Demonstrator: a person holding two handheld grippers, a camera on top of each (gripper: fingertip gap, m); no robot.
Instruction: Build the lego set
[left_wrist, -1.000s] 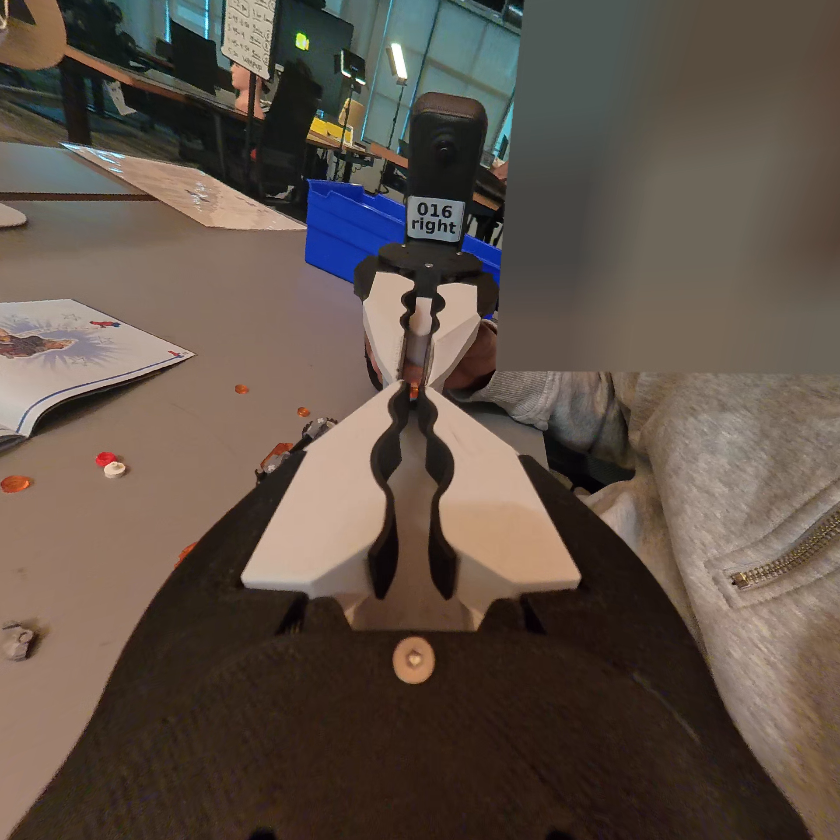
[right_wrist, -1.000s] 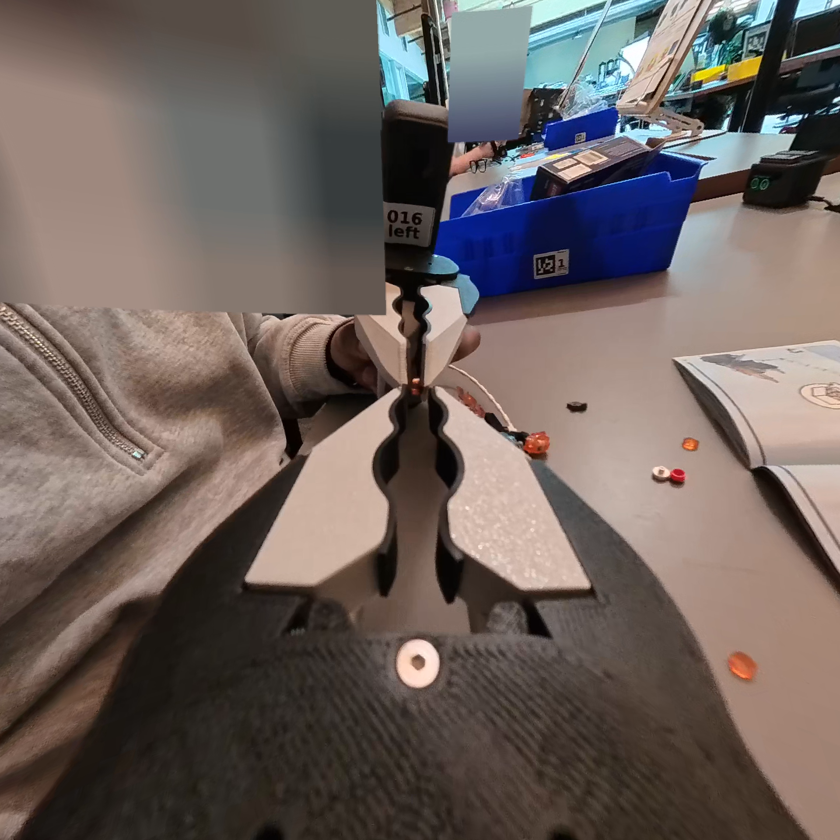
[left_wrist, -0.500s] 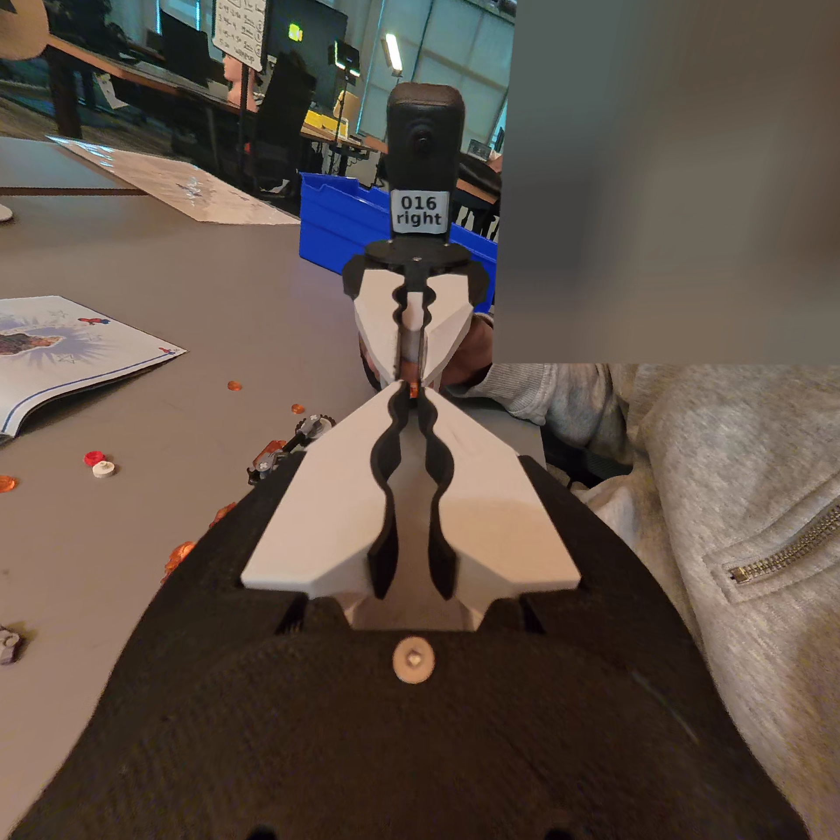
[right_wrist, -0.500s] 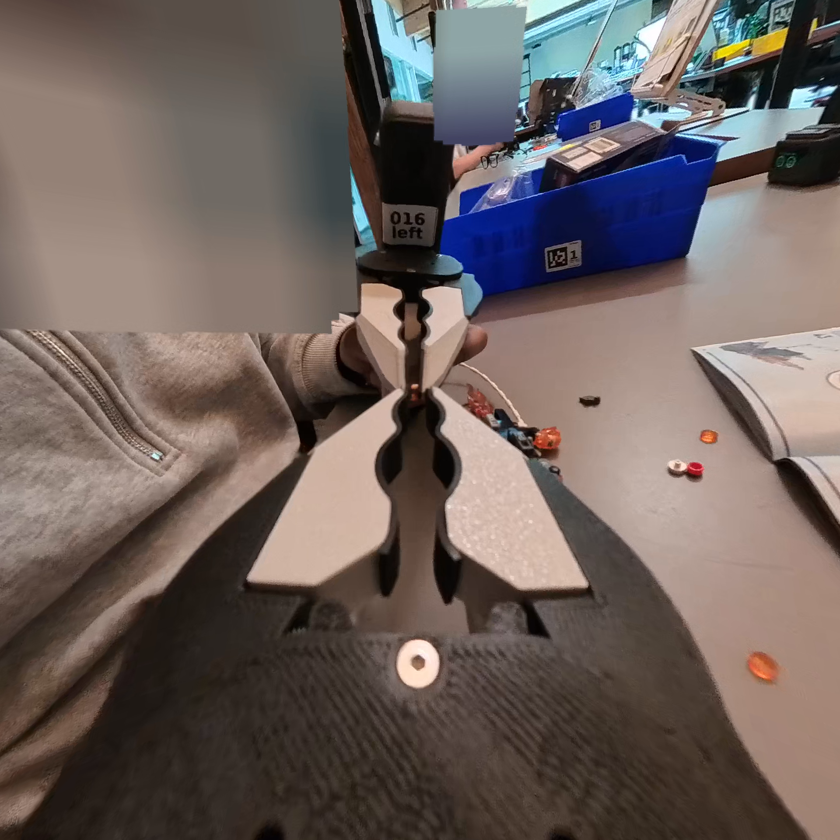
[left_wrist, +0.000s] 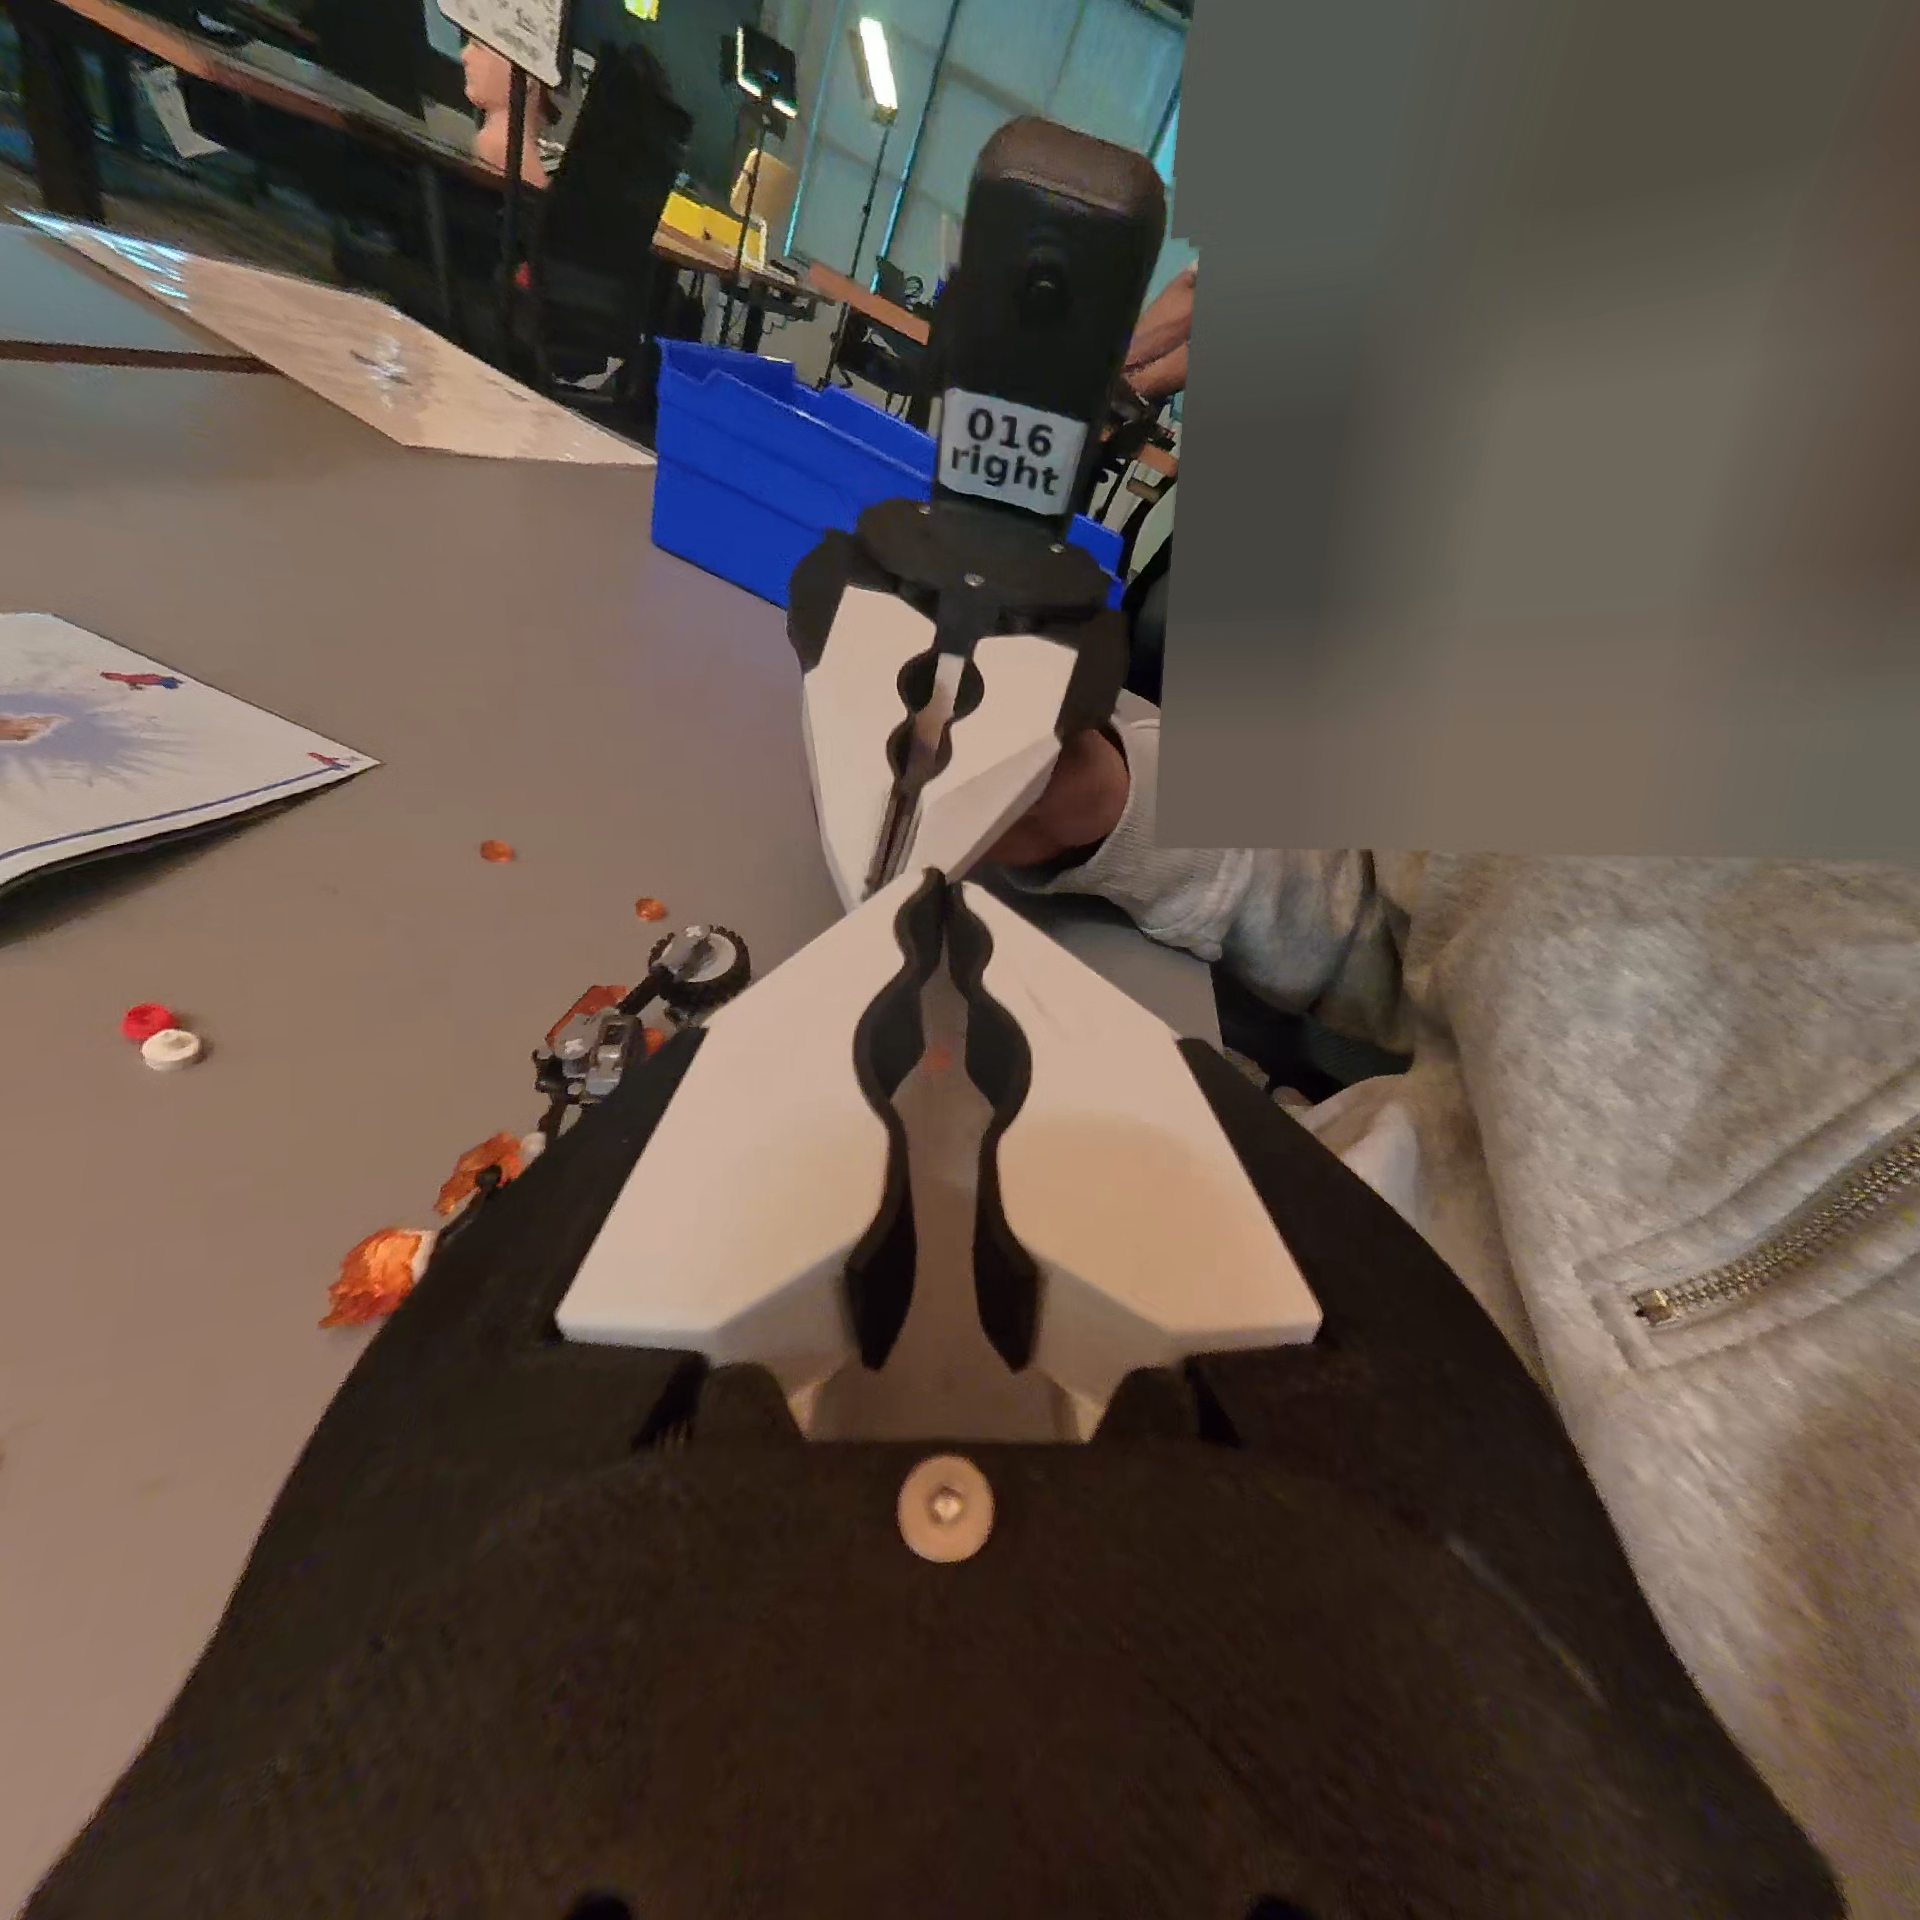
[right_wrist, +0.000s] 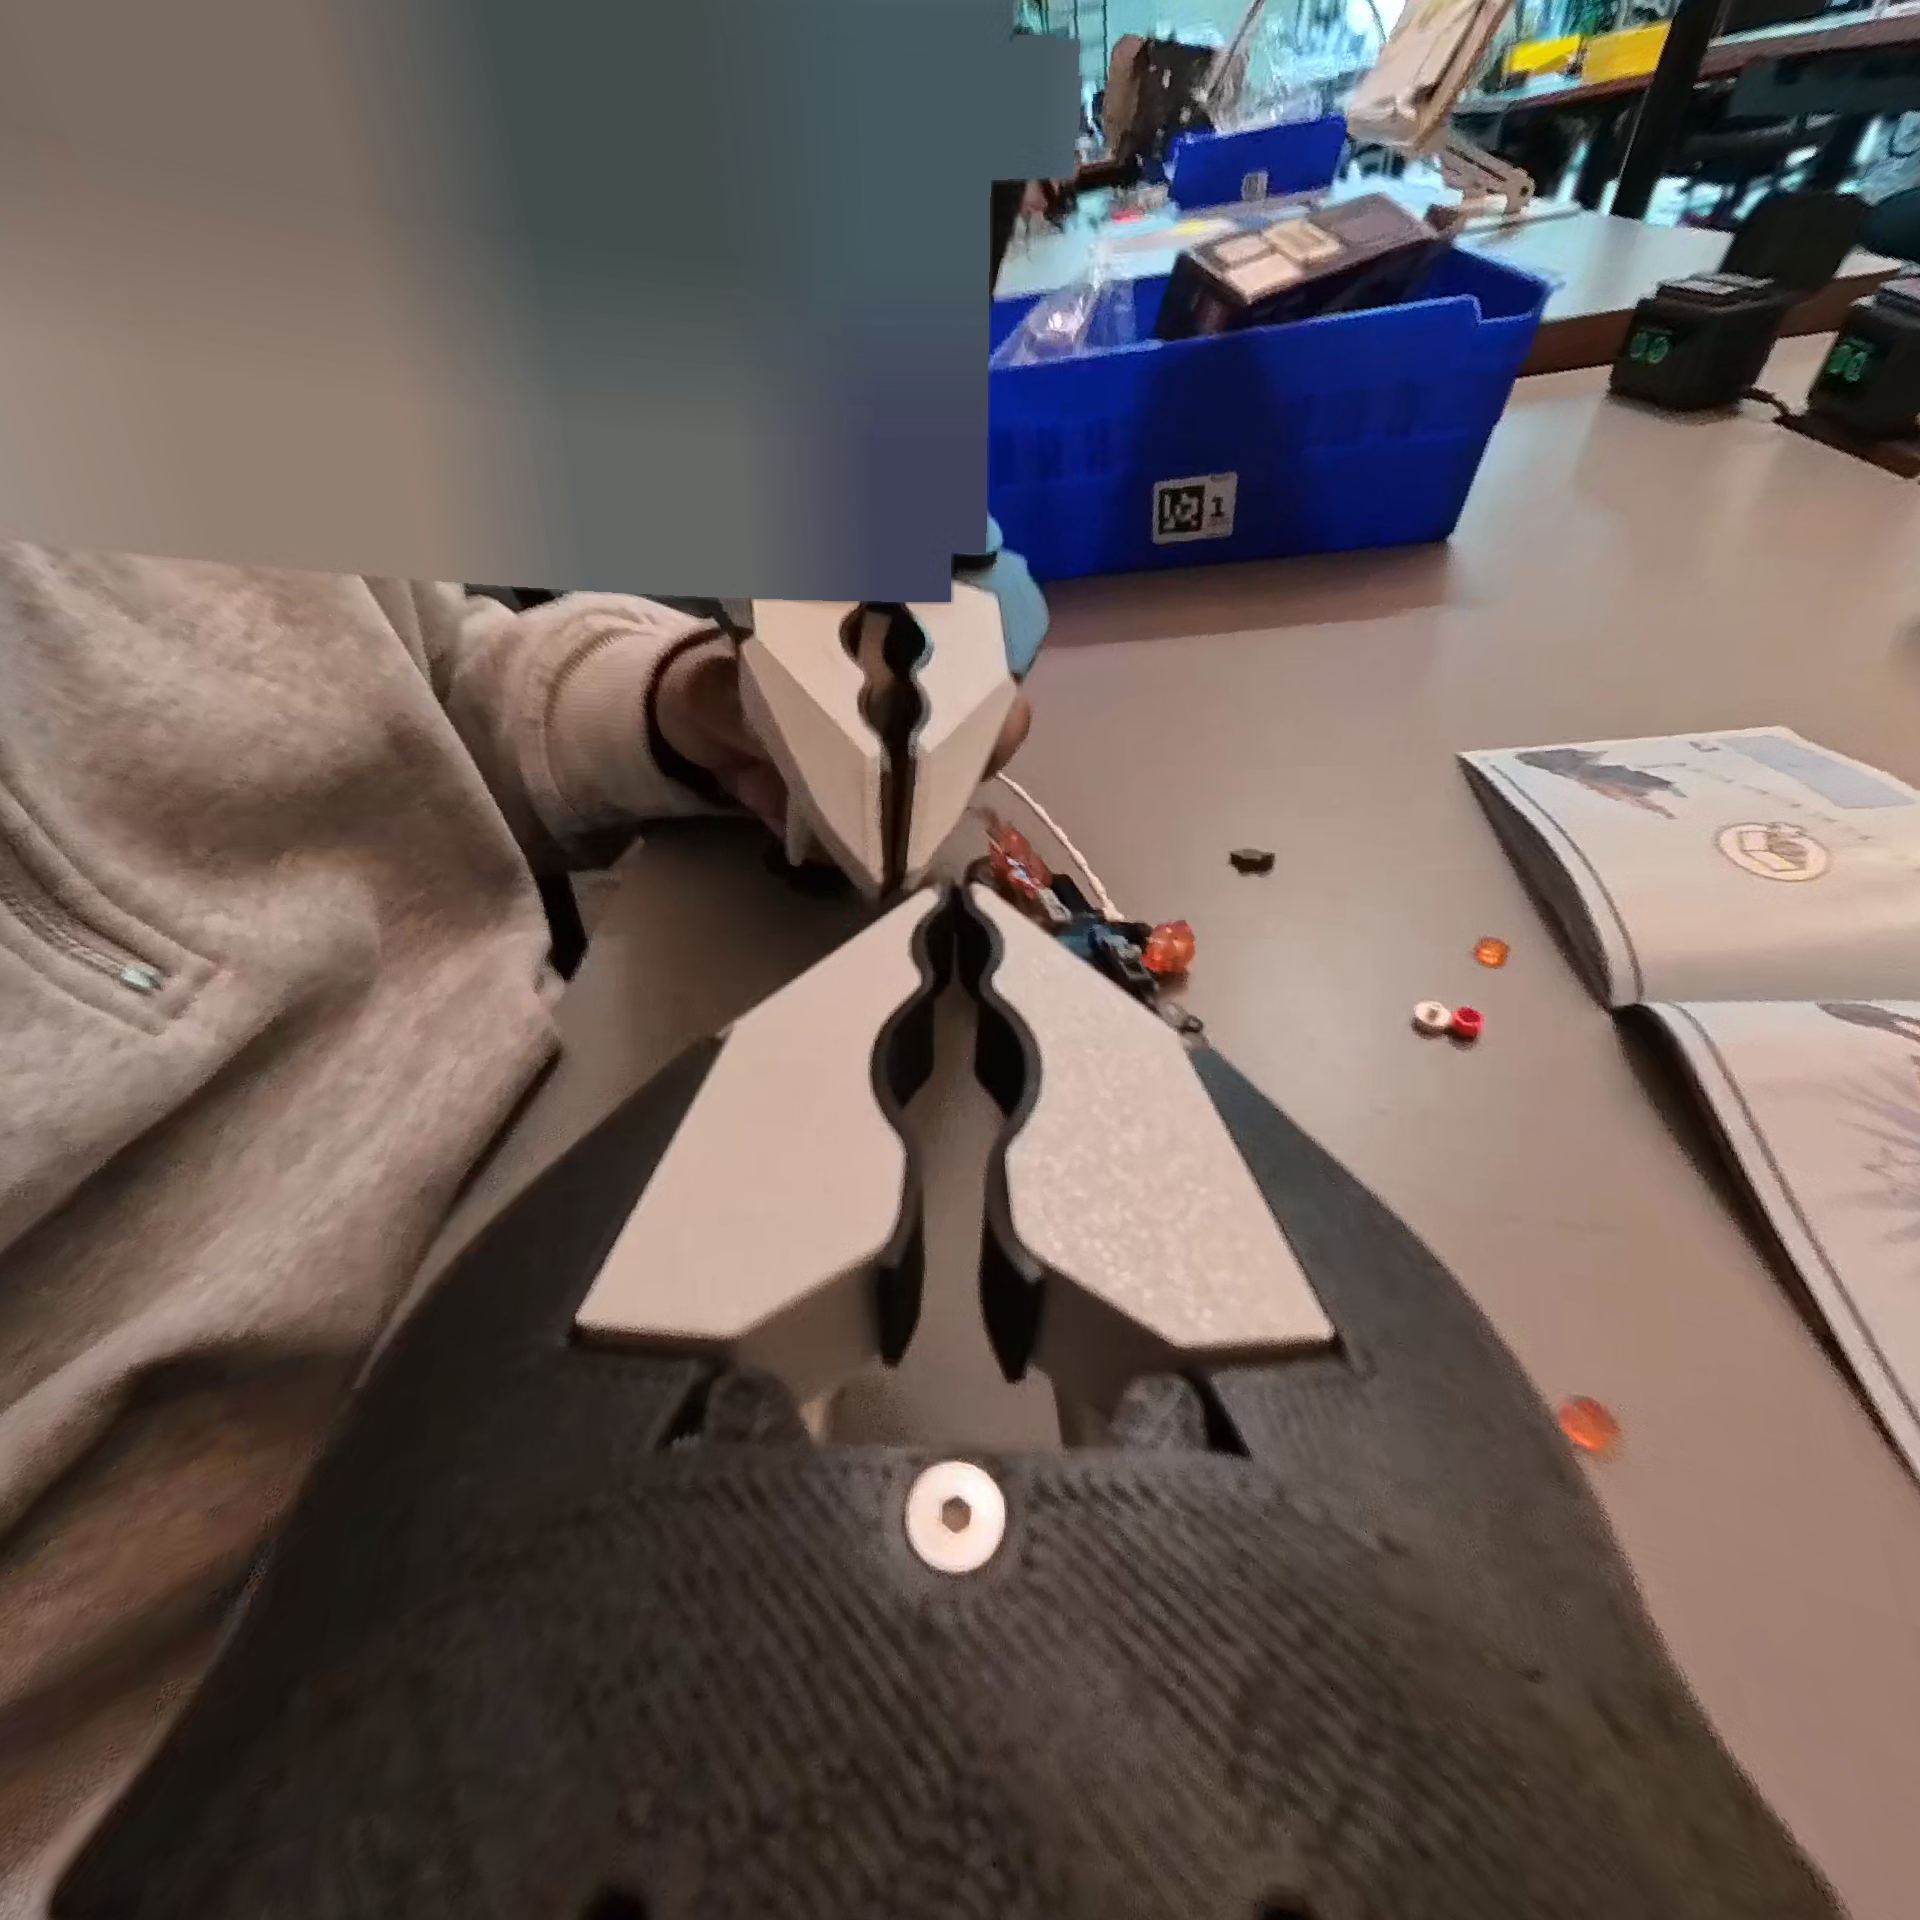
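My left gripper (left_wrist: 940, 883) and right gripper (right_wrist: 951, 896) are both shut and meet tip to tip above the table's near edge. The right gripper (left_wrist: 883, 878) leans in the left wrist view. The left gripper (right_wrist: 891, 883) leans in the right wrist view. No piece shows between either pair of tips. A small orange spot (left_wrist: 940, 1060) shows through the gap between my left fingers, lower down. A partly built lego model (left_wrist: 623, 1029) with a wheel lies on the table left of the left gripper. It also shows in the right wrist view (right_wrist: 1091, 925). Orange flame pieces (left_wrist: 379, 1273) lie beside it.
An open instruction booklet (left_wrist: 135, 748) (right_wrist: 1714, 862) lies on the grey table. A blue bin (left_wrist: 769, 488) (right_wrist: 1247, 416) stands behind. Red and white round studs (left_wrist: 156, 1039) (right_wrist: 1449, 1018), loose orange studs (left_wrist: 497, 852) (right_wrist: 1590, 1423) and a black piece (right_wrist: 1252, 858) are scattered. A person's grey jacket (left_wrist: 1662, 1247) is close. My left and right fingertips are right by each other.
The tiny orange piece pinched between the two grippers' tips earlier is no longer seen there. Both grippers have tilted against each other and sit lower, so more of the model shows.
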